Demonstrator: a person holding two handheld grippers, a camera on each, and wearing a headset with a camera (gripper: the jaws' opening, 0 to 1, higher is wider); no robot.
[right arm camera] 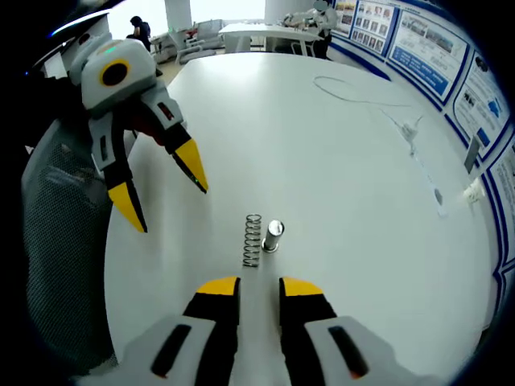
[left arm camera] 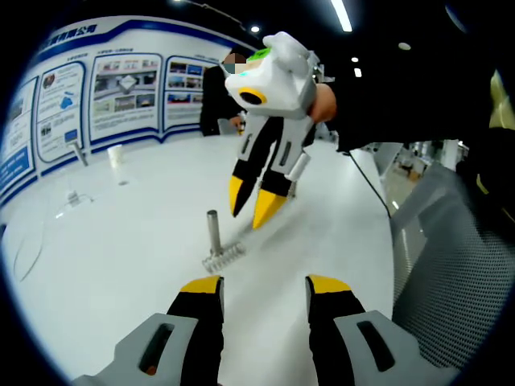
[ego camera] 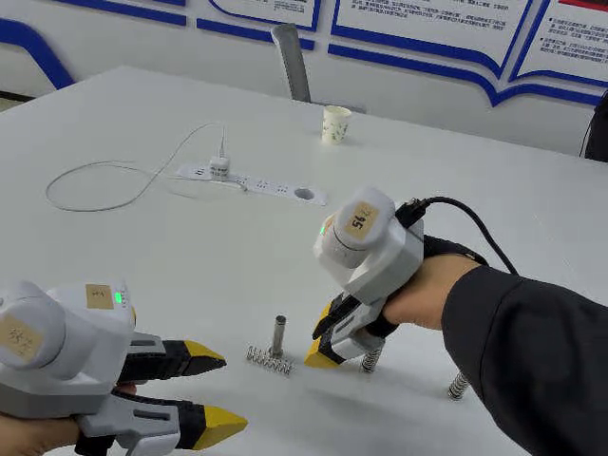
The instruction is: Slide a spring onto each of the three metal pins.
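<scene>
Steel pin upright; spring flat at base (axis horizontal); left gripper, right gripper apart, empty.

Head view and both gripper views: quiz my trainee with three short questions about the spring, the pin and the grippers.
1. True or false: the loose spring lies flat on the table beside the bare upright pin.
2. The right gripper holds: A a spring, B a pin, C nothing.
3. Fill in: the left gripper has its jaws ____.
Key: 1 true; 2 C; 3 open.
</scene>
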